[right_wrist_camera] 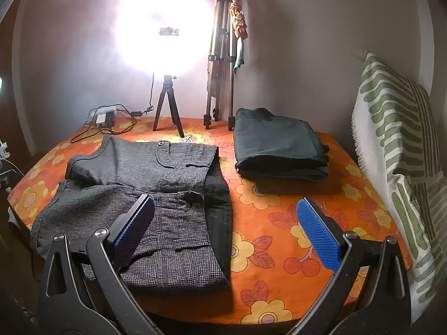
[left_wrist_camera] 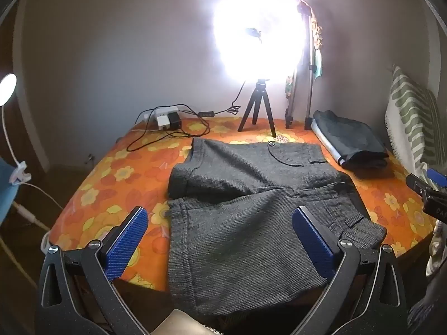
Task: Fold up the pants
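Note:
Grey checked short pants [left_wrist_camera: 245, 195] lie spread flat on the orange flowered table [left_wrist_camera: 111, 184], legs to the left, waistband to the right. They also show in the right wrist view [right_wrist_camera: 145, 184]. My left gripper [left_wrist_camera: 220, 240] is open and empty, hovering above the near leg, which hangs over the front edge. My right gripper [right_wrist_camera: 226, 229] is open and empty, above the waistband end and the bare tablecloth [right_wrist_camera: 279, 223] beside it. The right gripper's tip shows at the right edge of the left wrist view [left_wrist_camera: 427, 192].
A folded dark garment [right_wrist_camera: 279, 150] lies at the back right. A small tripod [right_wrist_camera: 167, 109] with a bright ring light, a taller tripod [right_wrist_camera: 220, 64], and a power strip with cables [left_wrist_camera: 167, 120] stand along the back. A green-striped cushion [right_wrist_camera: 399, 145] leans at right.

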`<state>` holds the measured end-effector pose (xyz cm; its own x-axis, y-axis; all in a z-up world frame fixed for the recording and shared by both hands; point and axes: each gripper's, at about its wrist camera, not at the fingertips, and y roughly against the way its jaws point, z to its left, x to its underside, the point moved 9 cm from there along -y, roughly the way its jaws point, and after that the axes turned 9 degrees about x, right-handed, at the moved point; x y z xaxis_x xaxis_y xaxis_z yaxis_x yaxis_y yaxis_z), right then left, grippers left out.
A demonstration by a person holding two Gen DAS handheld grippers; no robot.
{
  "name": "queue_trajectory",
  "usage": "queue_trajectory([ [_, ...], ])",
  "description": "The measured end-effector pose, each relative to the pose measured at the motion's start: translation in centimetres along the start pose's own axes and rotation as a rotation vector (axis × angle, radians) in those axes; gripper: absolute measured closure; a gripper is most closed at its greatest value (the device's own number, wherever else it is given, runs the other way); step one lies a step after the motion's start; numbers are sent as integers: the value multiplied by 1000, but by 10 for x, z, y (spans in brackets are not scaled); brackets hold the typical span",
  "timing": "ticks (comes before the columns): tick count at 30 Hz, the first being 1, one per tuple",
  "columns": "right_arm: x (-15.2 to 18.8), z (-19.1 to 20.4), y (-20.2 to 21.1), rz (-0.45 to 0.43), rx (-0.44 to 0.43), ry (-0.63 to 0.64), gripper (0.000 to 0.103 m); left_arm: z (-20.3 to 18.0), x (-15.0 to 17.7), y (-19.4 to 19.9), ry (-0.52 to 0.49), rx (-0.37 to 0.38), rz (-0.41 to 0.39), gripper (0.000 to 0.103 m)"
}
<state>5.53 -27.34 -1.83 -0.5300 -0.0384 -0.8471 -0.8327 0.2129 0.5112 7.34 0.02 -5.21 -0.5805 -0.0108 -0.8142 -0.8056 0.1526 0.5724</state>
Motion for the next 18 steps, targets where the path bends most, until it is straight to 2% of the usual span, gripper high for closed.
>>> queue_trajectory([
  [10,1,1,0,-3,3,5,0,12,-4,10,23,4,-49,0],
  [18,2,1,1,-3,1,5,0,3,-4,7,10,-12,-32,0],
])
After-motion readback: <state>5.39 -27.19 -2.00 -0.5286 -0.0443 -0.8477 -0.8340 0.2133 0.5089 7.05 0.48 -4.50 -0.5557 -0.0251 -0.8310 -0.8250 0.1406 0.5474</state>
